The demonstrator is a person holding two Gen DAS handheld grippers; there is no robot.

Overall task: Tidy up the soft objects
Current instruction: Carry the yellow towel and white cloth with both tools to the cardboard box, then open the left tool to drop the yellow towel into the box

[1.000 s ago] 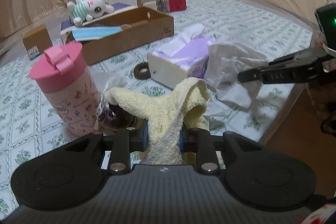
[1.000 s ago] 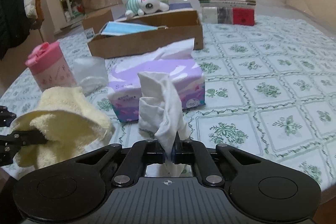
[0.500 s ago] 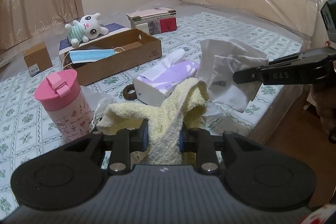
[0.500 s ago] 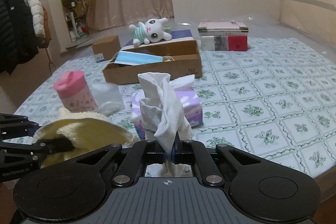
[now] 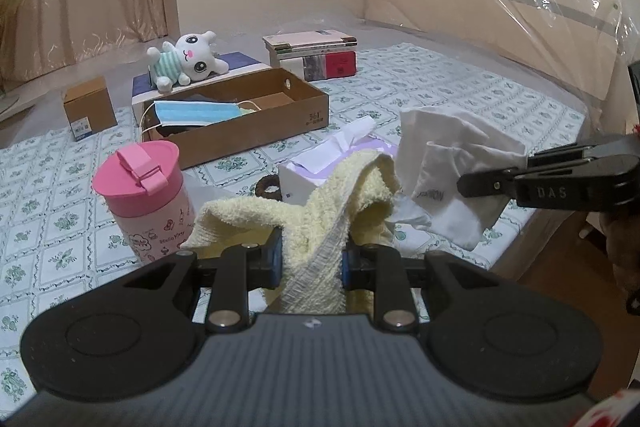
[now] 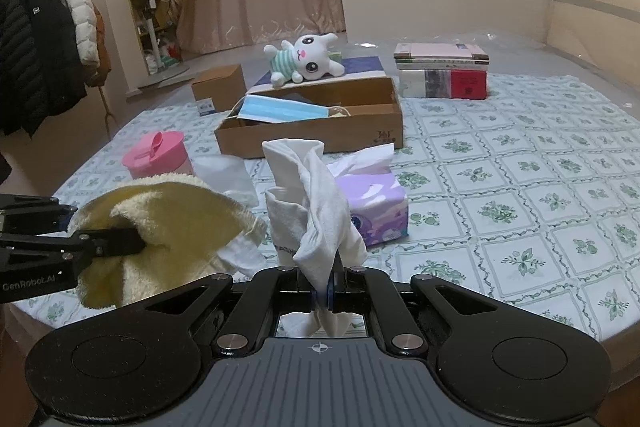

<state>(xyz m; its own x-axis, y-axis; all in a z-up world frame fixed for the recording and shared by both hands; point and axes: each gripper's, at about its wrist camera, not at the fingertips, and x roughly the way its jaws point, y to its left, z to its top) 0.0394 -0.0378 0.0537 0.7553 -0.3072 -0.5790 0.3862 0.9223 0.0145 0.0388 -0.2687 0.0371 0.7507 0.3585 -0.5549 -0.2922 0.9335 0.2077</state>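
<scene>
My left gripper [image 5: 312,261] is shut on a pale yellow towel [image 5: 320,215] and holds it above the bed's near edge; the towel also shows in the right wrist view [image 6: 160,227]. My right gripper [image 6: 326,287] is shut on a white cloth [image 6: 312,211], lifted off the bed; the cloth hangs from its fingers in the left wrist view [image 5: 452,163]. A brown cardboard box [image 5: 256,123] holds a blue face mask [image 5: 196,113]. A white plush rabbit [image 5: 184,61] lies behind the box.
A pink lidded cup [image 5: 146,195] stands at the left. A purple tissue box [image 6: 372,203] sits mid-bed, with a dark hair tie [image 5: 268,187] beside it. A stack of books [image 5: 316,55] and a small carton [image 5: 90,111] stand farther back. A coat rack [image 6: 44,47] is at the left.
Both grippers have risen and pulled back from the bed, carrying the towel and the white cloth higher. The items on the bed have not moved.
</scene>
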